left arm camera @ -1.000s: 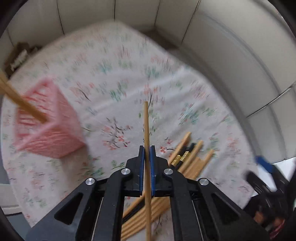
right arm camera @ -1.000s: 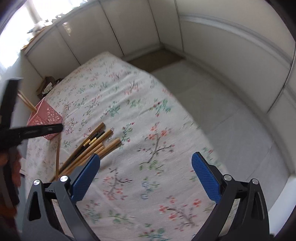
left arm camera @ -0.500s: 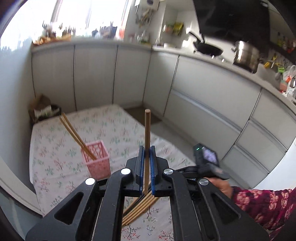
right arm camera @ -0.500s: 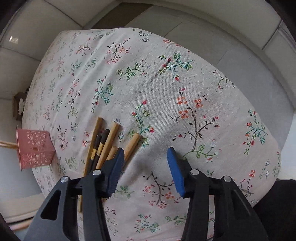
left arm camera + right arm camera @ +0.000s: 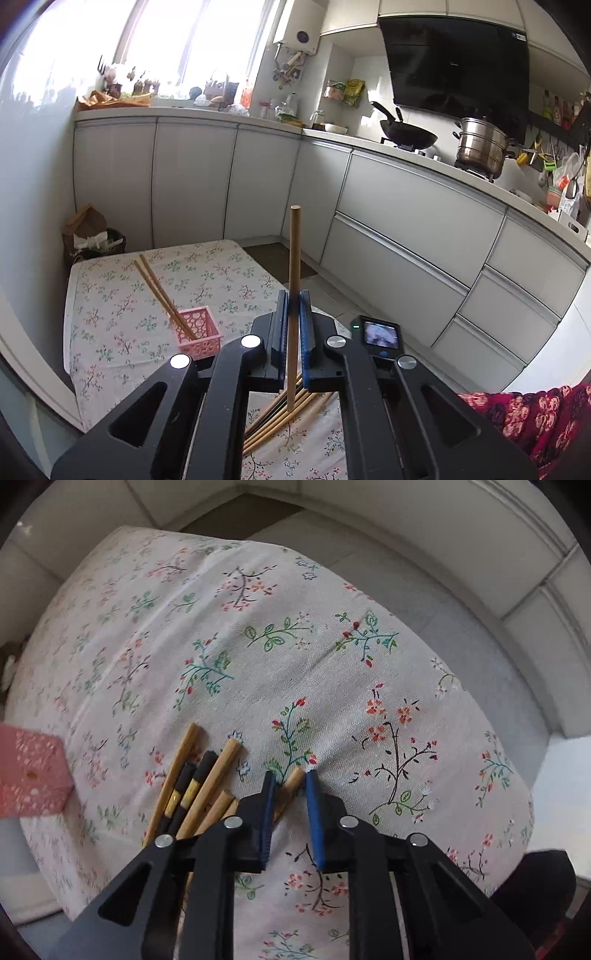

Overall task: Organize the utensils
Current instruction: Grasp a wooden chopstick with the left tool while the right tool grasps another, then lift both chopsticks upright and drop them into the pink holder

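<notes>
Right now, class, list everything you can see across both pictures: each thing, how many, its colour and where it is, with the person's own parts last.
Held chopstick: one, tan, upright in the left claw.
Basket: one, pink, on the cloth.
Basket chopsticks: two, tan, leaning in the basket.
Loose chopsticks: several tan, two black with gold bands, in a pile on the cloth.
Cloth: one, white floral, over the table.
Wok: one, black, on the stove.
Pot: one, steel, on the stove.
Left claw: black, blue pads, shut on the held chopstick.
Right claw: black, blue pads, open around a tan chopstick tip.
Sleeve: red floral, lower right.
</notes>
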`<state>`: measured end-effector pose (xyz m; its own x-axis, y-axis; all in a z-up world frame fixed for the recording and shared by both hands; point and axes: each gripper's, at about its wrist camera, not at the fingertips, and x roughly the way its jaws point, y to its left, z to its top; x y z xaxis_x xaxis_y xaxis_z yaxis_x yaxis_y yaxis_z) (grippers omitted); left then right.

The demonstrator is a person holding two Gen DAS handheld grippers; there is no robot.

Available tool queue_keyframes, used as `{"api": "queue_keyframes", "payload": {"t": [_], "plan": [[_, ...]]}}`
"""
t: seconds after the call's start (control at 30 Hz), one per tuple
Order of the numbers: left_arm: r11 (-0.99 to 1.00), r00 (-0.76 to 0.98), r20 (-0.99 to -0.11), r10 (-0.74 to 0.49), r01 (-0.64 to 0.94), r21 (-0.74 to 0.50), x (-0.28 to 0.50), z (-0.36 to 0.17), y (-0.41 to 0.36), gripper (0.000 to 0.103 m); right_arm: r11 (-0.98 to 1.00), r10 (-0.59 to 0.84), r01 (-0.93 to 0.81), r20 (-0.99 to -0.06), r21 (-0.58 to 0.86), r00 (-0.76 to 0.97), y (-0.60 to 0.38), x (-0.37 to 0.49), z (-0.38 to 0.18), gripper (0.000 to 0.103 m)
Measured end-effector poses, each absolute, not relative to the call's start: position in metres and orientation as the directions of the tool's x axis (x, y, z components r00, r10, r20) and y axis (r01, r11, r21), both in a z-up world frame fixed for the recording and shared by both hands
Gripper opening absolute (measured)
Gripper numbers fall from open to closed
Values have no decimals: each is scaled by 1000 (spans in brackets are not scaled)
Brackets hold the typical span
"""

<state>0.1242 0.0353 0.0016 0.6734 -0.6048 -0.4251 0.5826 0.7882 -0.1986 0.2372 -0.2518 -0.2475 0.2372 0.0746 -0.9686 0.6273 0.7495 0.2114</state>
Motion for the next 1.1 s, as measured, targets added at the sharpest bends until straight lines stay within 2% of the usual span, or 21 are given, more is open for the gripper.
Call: {"api": "queue_keyframes", "payload": {"t": [0.07,0.13,0.27,0.43,0.67,0.83,1.1], "plan": [[797,682,-421,-598,564,-218,123,-1,38,5,761,117,587,-948,277,296,-257,223,-246,8],[809,697,-415,-585,540,-234,119,-4,40,5,785,120,512,-897,348,426,-258,201,-232,8],[816,707,-408,-577,511,-269,110,-10,43,5,845,107,363,-788,394,606,-247,163,-194,8],[828,716,-417,-560,483,-284,95,-14,40,5,928,87,160,-611,337,787,-228,122,-127,8],[860,745,-429,-511,438,-263,87,-7,35,5,963,126,-19,-387,268,914,-201,82,-54,7],[880,770,-426,-475,403,-252,86,4,36,5,963,148,-65,-315,260,937,-196,78,-15,7],[908,809,-415,-417,347,-236,104,21,45,5,961,156,-84,-263,264,952,-196,105,30,7]]}}
